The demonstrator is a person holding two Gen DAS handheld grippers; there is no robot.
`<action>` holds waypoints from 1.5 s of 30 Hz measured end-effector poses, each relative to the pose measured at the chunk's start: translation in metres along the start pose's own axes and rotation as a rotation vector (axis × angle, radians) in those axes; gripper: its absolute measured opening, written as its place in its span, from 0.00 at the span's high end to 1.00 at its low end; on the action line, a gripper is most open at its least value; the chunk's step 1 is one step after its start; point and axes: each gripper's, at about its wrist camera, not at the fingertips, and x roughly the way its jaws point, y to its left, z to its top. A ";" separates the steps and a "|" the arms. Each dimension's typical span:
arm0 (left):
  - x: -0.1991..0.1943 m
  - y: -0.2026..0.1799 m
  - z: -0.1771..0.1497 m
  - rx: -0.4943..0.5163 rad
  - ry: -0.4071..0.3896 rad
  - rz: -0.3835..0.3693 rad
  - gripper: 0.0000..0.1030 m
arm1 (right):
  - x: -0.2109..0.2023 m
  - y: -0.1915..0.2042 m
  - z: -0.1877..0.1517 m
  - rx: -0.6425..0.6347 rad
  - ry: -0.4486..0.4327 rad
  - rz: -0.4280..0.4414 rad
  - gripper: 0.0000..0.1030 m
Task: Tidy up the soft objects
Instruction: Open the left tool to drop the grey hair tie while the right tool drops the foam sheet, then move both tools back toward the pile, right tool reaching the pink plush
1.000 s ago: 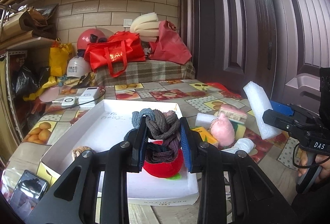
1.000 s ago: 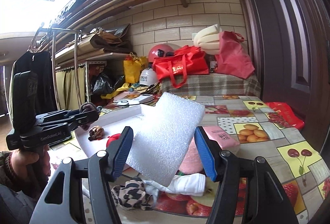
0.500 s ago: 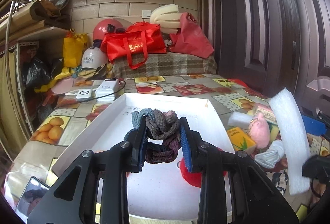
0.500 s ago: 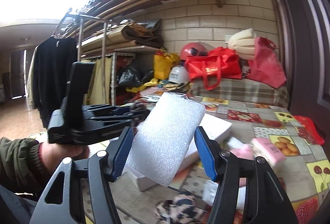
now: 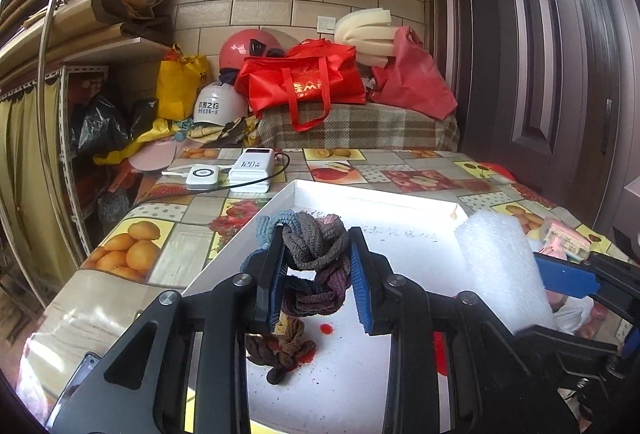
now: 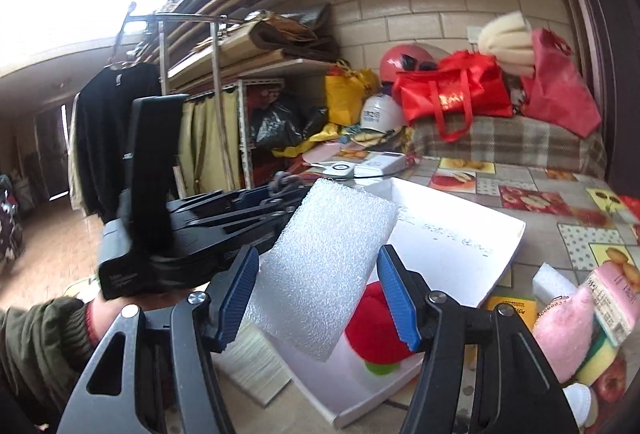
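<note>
Left gripper (image 5: 316, 274) pointing slightly downward above the white tray (image 5: 400, 202), jaws clamped on knotted fabric (image 5: 314, 254). Right gripper (image 6: 316, 290) beside it over the tray, jaws pinching foam block (image 6: 324, 266).

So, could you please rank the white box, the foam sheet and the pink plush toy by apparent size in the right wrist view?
1. white box
2. foam sheet, though nearness to the camera inflates it
3. pink plush toy
</note>
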 end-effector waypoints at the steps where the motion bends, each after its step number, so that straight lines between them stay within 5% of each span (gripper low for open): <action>1: 0.002 0.000 0.000 0.004 0.003 -0.001 0.72 | 0.005 -0.003 0.001 0.003 0.004 -0.015 0.41; 15: 0.022 0.028 0.005 -0.118 0.054 0.008 0.69 | 0.038 -0.015 0.010 0.056 0.017 -0.101 0.39; 18: 0.019 0.023 0.006 -0.092 0.038 0.020 0.53 | 0.040 -0.016 0.010 0.058 0.031 -0.109 0.23; 19: 0.018 0.020 0.006 -0.080 0.031 0.029 0.39 | 0.037 -0.015 0.010 0.057 0.020 -0.114 0.15; 25: 0.014 0.028 0.006 -0.106 0.013 0.066 0.00 | 0.031 -0.022 0.009 0.082 0.004 -0.148 0.05; 45: 0.010 0.029 0.007 -0.105 -0.009 0.061 0.00 | 0.009 -0.009 0.005 0.028 -0.051 -0.164 0.02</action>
